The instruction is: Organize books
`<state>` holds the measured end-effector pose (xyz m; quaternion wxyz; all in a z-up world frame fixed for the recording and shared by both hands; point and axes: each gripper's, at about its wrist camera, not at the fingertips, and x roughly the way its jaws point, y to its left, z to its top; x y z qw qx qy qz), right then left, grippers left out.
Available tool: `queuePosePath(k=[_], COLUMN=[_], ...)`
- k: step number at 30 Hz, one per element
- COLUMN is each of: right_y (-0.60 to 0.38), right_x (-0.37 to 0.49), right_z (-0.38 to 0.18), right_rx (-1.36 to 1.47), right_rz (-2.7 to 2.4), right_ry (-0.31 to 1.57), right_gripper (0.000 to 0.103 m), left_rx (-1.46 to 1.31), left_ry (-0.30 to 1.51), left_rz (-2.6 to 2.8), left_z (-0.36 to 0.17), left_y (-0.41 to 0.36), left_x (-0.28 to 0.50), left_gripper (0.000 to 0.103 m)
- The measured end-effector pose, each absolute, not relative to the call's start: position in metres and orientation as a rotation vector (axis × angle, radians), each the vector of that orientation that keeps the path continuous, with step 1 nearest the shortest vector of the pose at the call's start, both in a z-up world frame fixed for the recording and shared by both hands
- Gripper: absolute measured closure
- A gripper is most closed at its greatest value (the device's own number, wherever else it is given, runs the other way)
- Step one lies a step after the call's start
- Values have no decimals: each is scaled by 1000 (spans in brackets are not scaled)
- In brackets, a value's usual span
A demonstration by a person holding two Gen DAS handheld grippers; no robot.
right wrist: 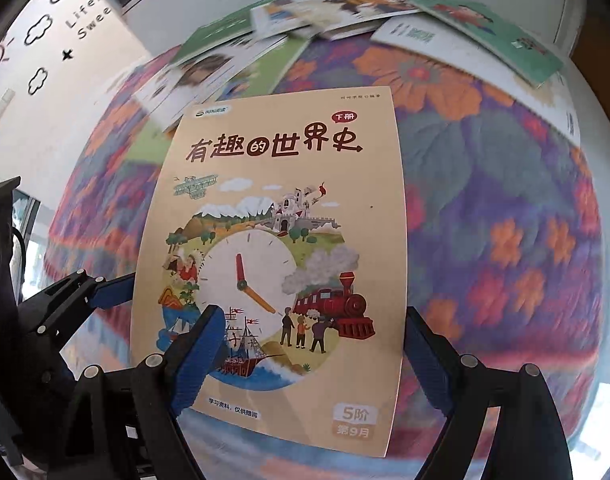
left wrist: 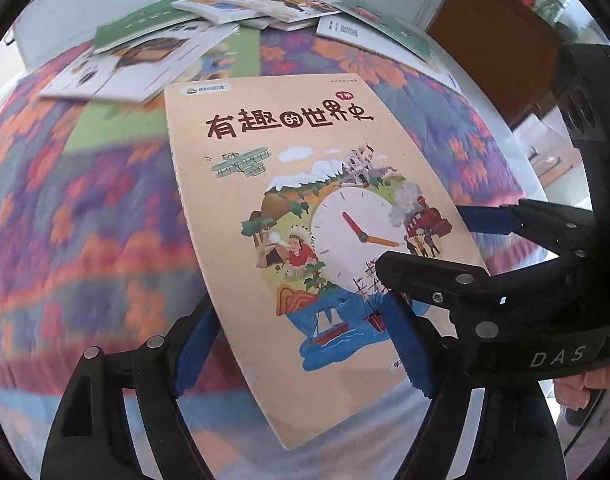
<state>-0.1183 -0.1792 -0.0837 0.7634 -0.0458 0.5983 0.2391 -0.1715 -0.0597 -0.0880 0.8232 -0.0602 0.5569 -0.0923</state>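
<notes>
Between both claws: tan clock-cover book (right wrist: 273, 264) lifted off floral cloth (right wrist: 505, 208) | left gripper (left wrist: 301, 344) pinching its edges | right gripper (right wrist: 309, 360) pinching same book | beyond claws: scattered books (right wrist: 345, 12)

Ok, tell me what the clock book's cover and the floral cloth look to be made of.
Clock book: thin paper or card cover, matte tan; it curves and shows no glare. Floral cloth: looks like woven or printed fabric, soft and dull; the blocky flower edges suggest a weave, but blur leaves that open.
</notes>
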Motion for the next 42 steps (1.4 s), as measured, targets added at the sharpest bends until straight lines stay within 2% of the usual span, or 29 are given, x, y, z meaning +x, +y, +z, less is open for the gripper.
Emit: queuePosePath(k=[5, 7, 9, 12, 13, 14, 20, 22, 29, 42], right_y=[-177, -183, -201, -229, -234, -239, -227, -219, -203, -119], right_x=[-149, -149, -146, -139, -137, -136, -126, -123, -138, -136], right_z=[-81, -83, -85, -90, -93, -95, -97, -93, -65, -8], right_rx=[-71, -57, 6, 165, 212, 250, 301, 268, 165, 63], right_rz=[570, 580, 610, 671, 693, 718, 700, 641, 623, 747], right_ry=[1291, 1288, 1273, 1272, 1273, 1273, 1239, 1251, 1248, 1160], right_gripper=[20, 31, 40, 53, 55, 55, 60, 66, 75, 76], left_rx=[-205, -237, -312, -407, -429, -441, -428, -382, -366, -495], left_ry=[1165, 1156, 1148, 1162, 1166, 1166, 1165, 1171, 1124, 1071], left_rz=[-256, -271, -297, -279, -266, -264, -226, -186, -153, -149], left_z=[-90, -91, -93, -95, -96, -97, -96, -93, -69, -37], left_y=[-36, -29, -18, -3, 1, 3, 0, -5, 17, 112], left_x=[-185, -186, -185, -181, -180, -179, -172, -167, -162, -153], left_gripper=[26, 31, 32, 51, 58, 61, 61, 61, 61, 61])
